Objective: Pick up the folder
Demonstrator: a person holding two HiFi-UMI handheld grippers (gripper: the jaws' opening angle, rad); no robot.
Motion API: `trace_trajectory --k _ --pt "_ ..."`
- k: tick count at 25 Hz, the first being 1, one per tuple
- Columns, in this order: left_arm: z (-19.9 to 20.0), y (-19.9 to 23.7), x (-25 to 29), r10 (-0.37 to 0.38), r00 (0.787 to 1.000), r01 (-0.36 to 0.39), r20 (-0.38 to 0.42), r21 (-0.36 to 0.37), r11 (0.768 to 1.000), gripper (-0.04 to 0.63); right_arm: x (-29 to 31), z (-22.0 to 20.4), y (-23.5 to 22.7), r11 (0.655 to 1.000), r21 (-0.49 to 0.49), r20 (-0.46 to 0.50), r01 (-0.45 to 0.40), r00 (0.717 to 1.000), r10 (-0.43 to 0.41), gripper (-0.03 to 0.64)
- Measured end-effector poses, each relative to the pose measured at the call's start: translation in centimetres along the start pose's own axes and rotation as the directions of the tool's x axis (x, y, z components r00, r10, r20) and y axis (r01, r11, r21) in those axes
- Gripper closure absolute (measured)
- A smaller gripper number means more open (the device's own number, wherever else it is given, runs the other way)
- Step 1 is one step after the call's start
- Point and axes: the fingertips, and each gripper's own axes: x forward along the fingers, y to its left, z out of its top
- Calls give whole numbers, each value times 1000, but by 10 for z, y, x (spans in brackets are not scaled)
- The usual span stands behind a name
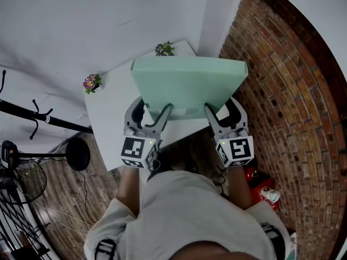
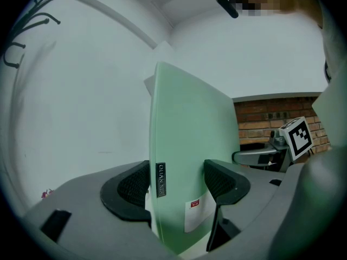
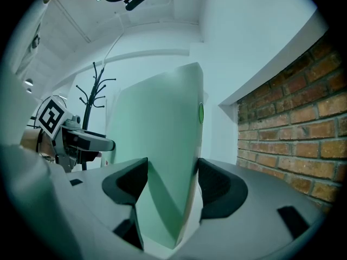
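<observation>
— Closest to the lens is the person's pale grey shirt [image 1: 187, 210], and just beyond it are the two marker cubes. What does each claw have?

— Both pinch the same thing. The left claw [image 1: 149, 111] is closed on the near edge of a flat, pale mint-green plastic folder [image 1: 187, 83], towards its left corner. The right claw [image 1: 223, 112] is closed on that same edge, towards the right corner.

— Do the gripper views confirm it?

— Yes. In the left gripper view the folder [image 2: 190, 123] stands edge-on between the two black pads, pressed from both sides. The right gripper view shows the same: the folder [image 3: 157, 123] is squeezed between the pads of that claw [image 3: 172, 180].

— Where does it sit?

— It reaches away from the person, over the far part of the white bench [image 1: 108, 123]. I cannot tell whether it touches the bench.

— How does it look?

— Smooth, matte and rectangular, with rounded corners. A small dark lettered tag [image 2: 160, 180] sits on its edge and a white sticker with a red mark [image 2: 194, 210] on one face. A green dot [image 3: 200, 112] shows near the other edge.

— Anything else on the bench?

— Two small pots of purple flowers [image 1: 92, 83] [image 1: 164, 49].
</observation>
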Motion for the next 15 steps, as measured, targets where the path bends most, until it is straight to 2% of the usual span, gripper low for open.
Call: trace_trajectory --k 15 --pt "-6 0 -4 5 1000 -5 -10 -9 1000 272 -1 -5 3 1000 6 -23 0 1000 0 327"
